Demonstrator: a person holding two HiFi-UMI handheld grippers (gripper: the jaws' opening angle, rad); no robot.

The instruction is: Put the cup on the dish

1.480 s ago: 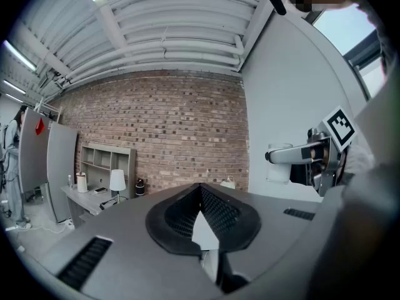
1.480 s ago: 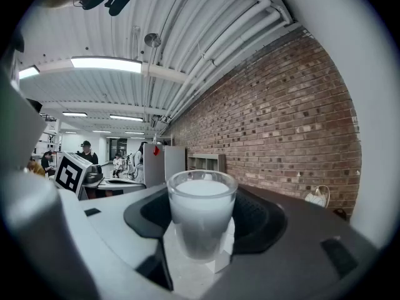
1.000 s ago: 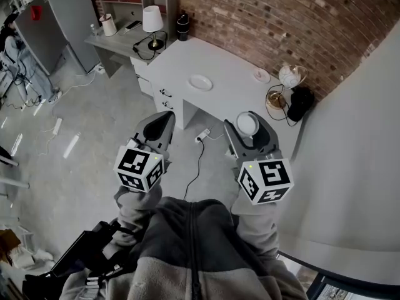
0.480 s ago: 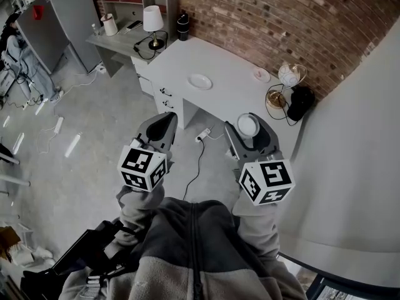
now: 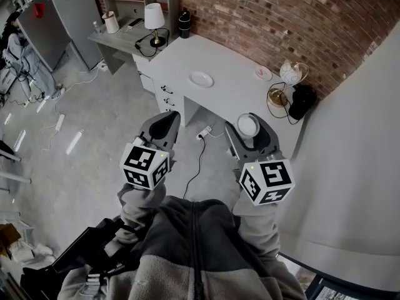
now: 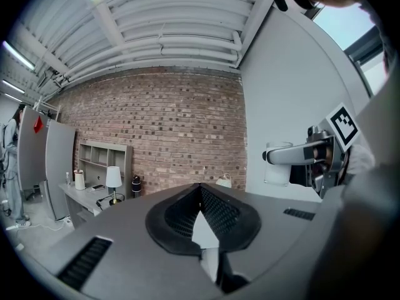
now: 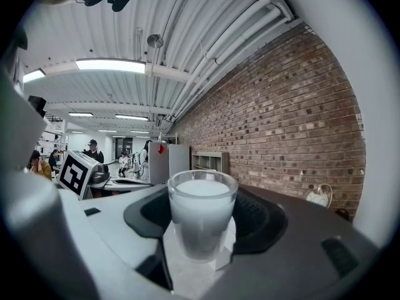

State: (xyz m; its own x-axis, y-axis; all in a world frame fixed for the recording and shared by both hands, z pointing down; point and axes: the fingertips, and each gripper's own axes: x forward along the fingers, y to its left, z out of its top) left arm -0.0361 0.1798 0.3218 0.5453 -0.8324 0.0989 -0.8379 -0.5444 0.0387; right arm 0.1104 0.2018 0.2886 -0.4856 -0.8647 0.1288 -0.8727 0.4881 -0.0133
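A white dish [image 5: 200,79] lies on the white desk [image 5: 231,92], well ahead of both grippers. In my right gripper [image 5: 249,119] stands a frosted white cup [image 5: 247,126], upright, with the jaws shut on its sides. The right gripper view shows the same cup [image 7: 201,220] filling the space between the jaws. My left gripper [image 5: 166,122] hangs over the floor, its jaws closed together with nothing in them [image 6: 200,195]. From the left gripper view the cup [image 6: 278,164] appears off to the right.
A smaller dish [image 5: 262,74], a round wire lamp [image 5: 291,74] and a black object [image 5: 300,102] sit at the desk's right end. A table lamp [image 5: 153,17] and black bottle [image 5: 184,25] stand at its far left. A cable [image 5: 200,152] trails on the floor; a grey wall [image 5: 356,167] runs along the right.
Almost nothing differs. The view has shifted slightly, so the desk sits a touch higher and further right. Both grippers hold their poses and the cup stays gripped.
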